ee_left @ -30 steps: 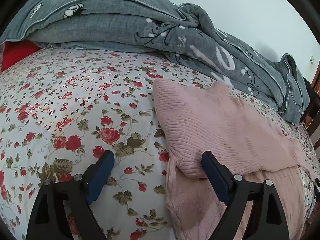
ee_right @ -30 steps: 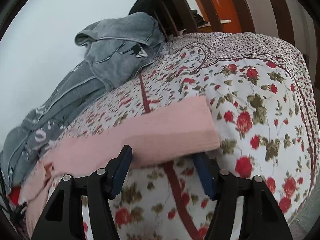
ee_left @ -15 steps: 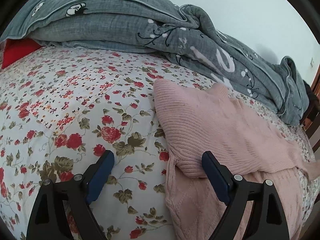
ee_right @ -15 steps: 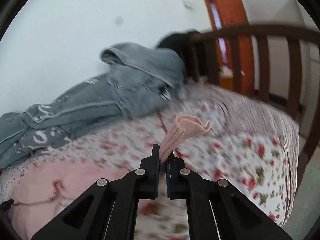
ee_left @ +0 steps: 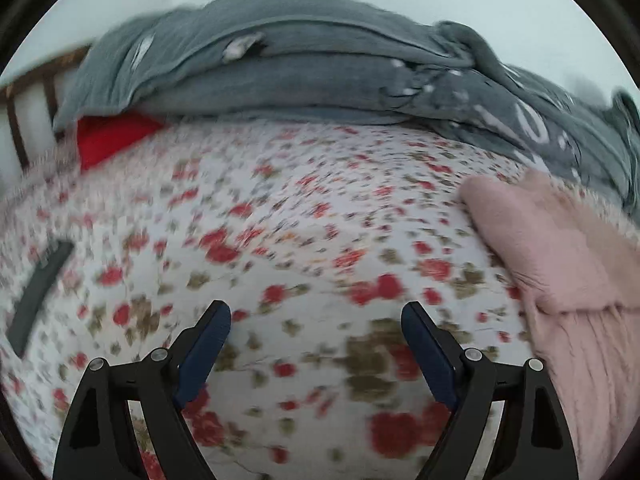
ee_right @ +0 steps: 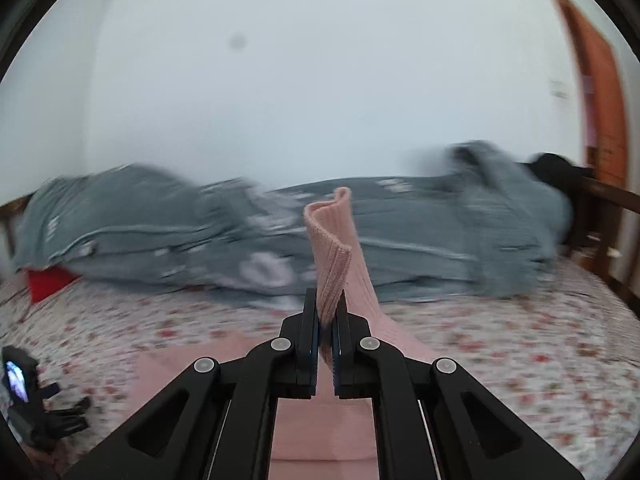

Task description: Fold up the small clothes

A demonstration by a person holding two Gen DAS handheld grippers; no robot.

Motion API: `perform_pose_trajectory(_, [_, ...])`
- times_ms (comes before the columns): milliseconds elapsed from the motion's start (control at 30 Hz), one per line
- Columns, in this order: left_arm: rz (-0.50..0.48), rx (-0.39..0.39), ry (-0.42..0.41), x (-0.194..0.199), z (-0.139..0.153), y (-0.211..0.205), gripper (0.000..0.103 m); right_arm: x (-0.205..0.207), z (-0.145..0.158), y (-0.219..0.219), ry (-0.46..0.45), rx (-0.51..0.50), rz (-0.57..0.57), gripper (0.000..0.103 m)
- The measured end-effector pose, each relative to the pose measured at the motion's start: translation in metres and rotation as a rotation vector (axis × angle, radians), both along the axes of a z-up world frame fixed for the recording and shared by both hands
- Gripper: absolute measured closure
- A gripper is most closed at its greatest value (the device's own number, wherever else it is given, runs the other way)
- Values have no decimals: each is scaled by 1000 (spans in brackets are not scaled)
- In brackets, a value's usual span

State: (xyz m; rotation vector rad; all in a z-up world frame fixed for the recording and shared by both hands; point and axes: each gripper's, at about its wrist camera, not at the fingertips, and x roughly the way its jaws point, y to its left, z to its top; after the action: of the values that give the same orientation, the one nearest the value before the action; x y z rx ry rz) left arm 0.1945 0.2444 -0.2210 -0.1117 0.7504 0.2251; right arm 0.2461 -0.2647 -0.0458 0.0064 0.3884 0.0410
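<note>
Only blurred white marks on grey quilt (ee_left: 320, 80), right tongs (ee_right: 326, 312) pinching pink sweater (ee_right: 332, 256)

- We see a bed (ee_left: 304, 216) covered with a white sheet printed with red roses and green leaves; the print is blurred in both views.
- A grey quilt (ee_left: 304, 64) lies bunched along the far side of the bed, against the pale wall.
- A red cushion (ee_left: 108, 136) pokes out from under the quilt's left end, resting on the sheet.
- A pink knitted sweater (ee_left: 560, 280) lies on the sheet at the right of the left view, partly folded over itself; in the right view one part of it (ee_right: 336, 252) rises off the bed.
- A flat dark object (ee_left: 40, 292) lies on the sheet at the left; we cannot tell what it is.
- Wooden rails (ee_right: 604, 208) close the bed's end.
</note>
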Motion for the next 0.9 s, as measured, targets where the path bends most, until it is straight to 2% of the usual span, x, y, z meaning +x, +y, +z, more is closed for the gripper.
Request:
perform_pose_trajectory(67, [-3, -78, -19, -2, -8, 10, 15, 16, -17, 52, 41, -2, 75, 98])
perform_pose_trajectory(133, [-15, -83, -30, -2, -7, 10, 12, 29, -38, 95, 96, 6, 148, 98])
perform_pose_trajectory(233, [-25, -66, -5, 2, -10, 6, 10, 51, -88, 156, 233, -8, 237, 98])
perform_pose_trajectory(300, [-27, -67, -4, 3, -10, 6, 10, 63, -122, 184, 313, -37, 251, 98])
perform_pose_trajectory(367, [-28, -77, -6, 4, -10, 5, 10, 69, -145, 197, 351, -54, 259, 97])
perform_pose_trajectory(433, [-29, -83, -7, 4, -11, 6, 10, 71, -158, 203, 412, -32, 310, 89])
perform_pose_trajectory(467, [-29, -82, -8, 4, -10, 7, 10, 70, -162, 205, 451, -19, 355, 76])
perform_pose_trajectory(533, [-29, -79, -9, 2, -10, 7, 10, 63, -163, 210, 501, -19, 451, 58])
perform_pose_trajectory(633, [-33, -85, -15, 0, -10, 8, 9, 41, -151, 197, 463, -56, 471, 56])
perform_pose_trajectory(733, [-40, -95, -22, -2, -9, 9, 9, 19, -129, 151, 402, -15, 463, 52])
perform_pose_trajectory(800, [-40, -90, -20, -2, -9, 8, 8, 13, -115, 109, 350, -18, 396, 51])
perform_pose_trajectory(900, [-39, -75, -11, -2, -9, 6, 8, 3, -101, 34, 252, -65, 201, 49])
